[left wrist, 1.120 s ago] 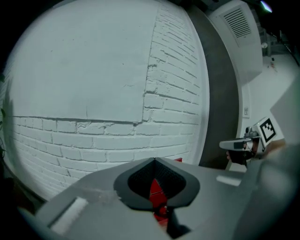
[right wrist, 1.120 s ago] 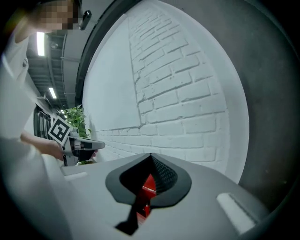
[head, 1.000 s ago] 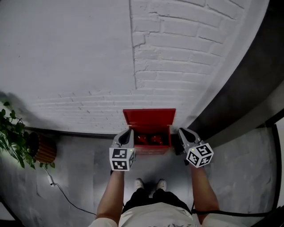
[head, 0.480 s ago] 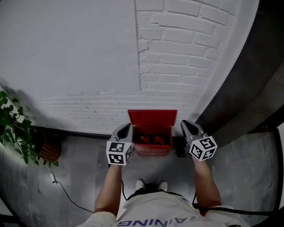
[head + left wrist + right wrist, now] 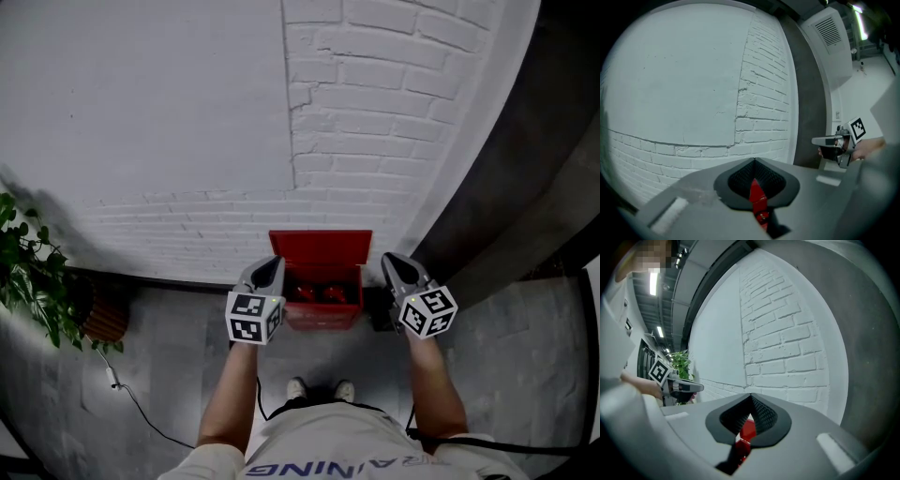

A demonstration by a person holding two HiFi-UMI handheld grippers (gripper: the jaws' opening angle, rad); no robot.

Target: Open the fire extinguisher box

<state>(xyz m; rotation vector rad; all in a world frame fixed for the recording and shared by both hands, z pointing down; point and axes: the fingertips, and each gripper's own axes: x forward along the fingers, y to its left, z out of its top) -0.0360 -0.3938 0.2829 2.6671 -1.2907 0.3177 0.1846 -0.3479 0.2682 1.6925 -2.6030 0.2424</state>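
A red fire extinguisher box [image 5: 322, 315] stands on the floor against the white brick wall, its lid [image 5: 320, 246] raised upright. Red extinguishers [image 5: 317, 292] show inside. My left gripper [image 5: 272, 268] hangs beside the box's left edge, shut and holding nothing. To the right of the box, my right gripper [image 5: 392, 263] is also shut and empty. In the left gripper view the left gripper [image 5: 754, 162] points at the wall, with a sliver of red box [image 5: 758, 201] below its tip and the right gripper [image 5: 832, 140] at right. The right gripper view shows the right gripper [image 5: 750, 397] and the left gripper [image 5: 687, 387].
A potted plant [image 5: 33, 281] in a brown pot [image 5: 98, 317] stands at the left by the wall. A thin cable [image 5: 122, 394] trails over the grey floor. A dark wall strip [image 5: 506, 187] runs along the right. The person's shoes [image 5: 317, 387] are just before the box.
Both grippers have moved slightly forward along the box's sides. The lid stays up and both grippers stay shut.
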